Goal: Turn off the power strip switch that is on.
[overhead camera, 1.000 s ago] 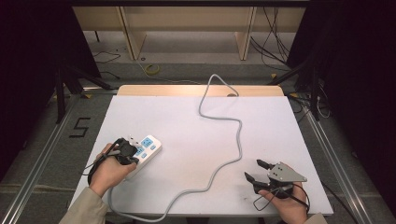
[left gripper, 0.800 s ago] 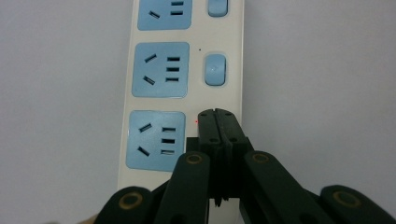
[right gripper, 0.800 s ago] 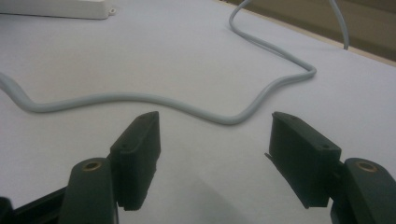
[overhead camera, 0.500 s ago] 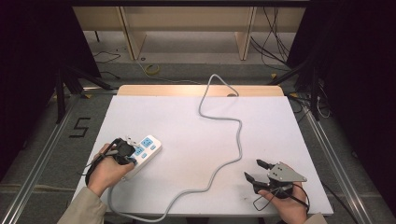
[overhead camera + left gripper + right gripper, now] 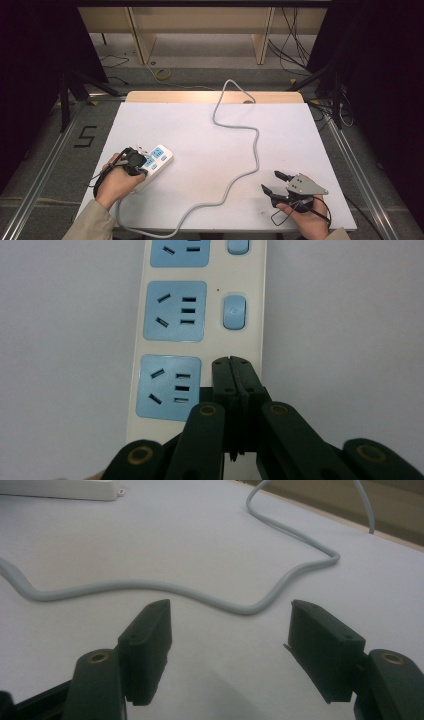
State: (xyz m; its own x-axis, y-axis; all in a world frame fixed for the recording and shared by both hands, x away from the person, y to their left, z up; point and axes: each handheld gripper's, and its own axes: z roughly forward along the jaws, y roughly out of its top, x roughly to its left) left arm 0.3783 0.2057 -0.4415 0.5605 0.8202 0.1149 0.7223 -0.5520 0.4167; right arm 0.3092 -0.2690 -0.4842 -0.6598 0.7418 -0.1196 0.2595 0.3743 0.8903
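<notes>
Near table's left edge, left gripper (image 5: 233,361) clenched over power strip (image 5: 200,315); right gripper (image 5: 227,625) released, bare table around.

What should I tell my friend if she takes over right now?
Left gripper: jaws shut together, tips over the switch side of the power strip, beside its nearest socket; whether they press a switch is hidden.
Right gripper: jaws open, holding nothing, near the table's front right.
The strip's grey cable snakes across the white table.
Done: left jaws brought to the strip.
Left: probably pressing that switch; the farther switch is untouched.
</notes>
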